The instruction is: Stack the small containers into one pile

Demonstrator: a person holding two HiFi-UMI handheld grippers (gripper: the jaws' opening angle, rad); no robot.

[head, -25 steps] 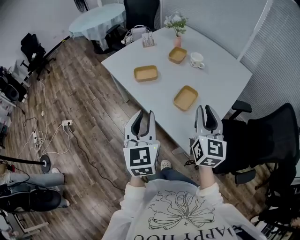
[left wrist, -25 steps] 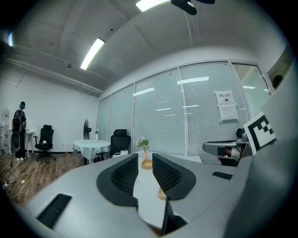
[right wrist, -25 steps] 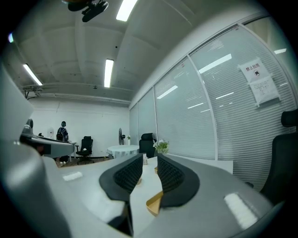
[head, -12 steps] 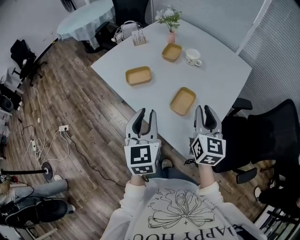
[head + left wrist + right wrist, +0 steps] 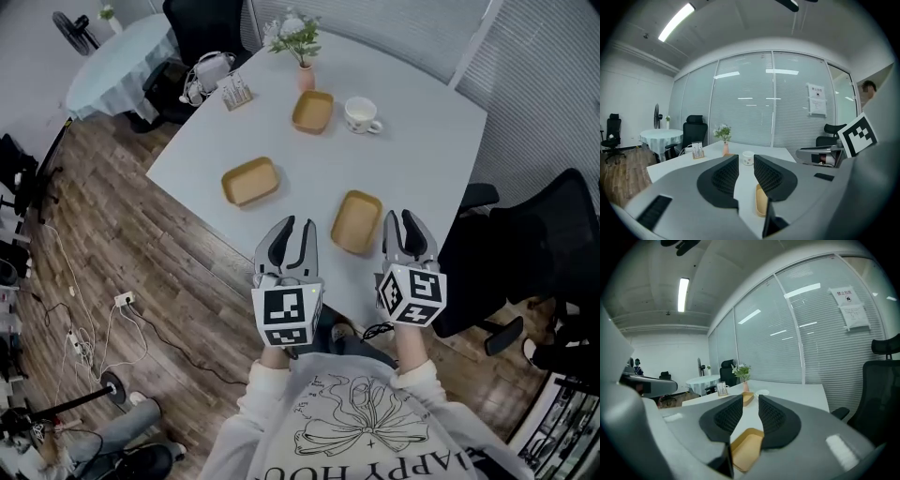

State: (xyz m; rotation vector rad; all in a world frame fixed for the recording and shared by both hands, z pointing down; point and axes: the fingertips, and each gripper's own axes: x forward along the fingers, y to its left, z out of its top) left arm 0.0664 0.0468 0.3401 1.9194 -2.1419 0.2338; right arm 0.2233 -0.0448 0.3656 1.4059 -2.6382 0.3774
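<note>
Three shallow tan containers lie apart on the white table (image 5: 422, 159): one at the left (image 5: 249, 181), one near the front edge (image 5: 357, 221), one at the back (image 5: 312, 112). My left gripper (image 5: 292, 225) hovers at the table's front edge, just left of the near container, open and empty. My right gripper (image 5: 403, 217) hangs just right of that container; its jaws have just been opening, with nothing between them. In the right gripper view the near container (image 5: 745, 446) lies below the jaws. Its rim (image 5: 761, 200) shows in the left gripper view.
A white cup (image 5: 360, 115), a pink vase with a plant (image 5: 302, 56) and a card holder (image 5: 235, 91) stand at the table's back. Black office chairs (image 5: 553, 234) sit at the right. A round table (image 5: 117, 66) is at the far left. Cables cross the wooden floor (image 5: 94, 300).
Both grippers have moved forward, from over the floor to the table's front edge, either side of the near container. The containers have kept their places on the table.
</note>
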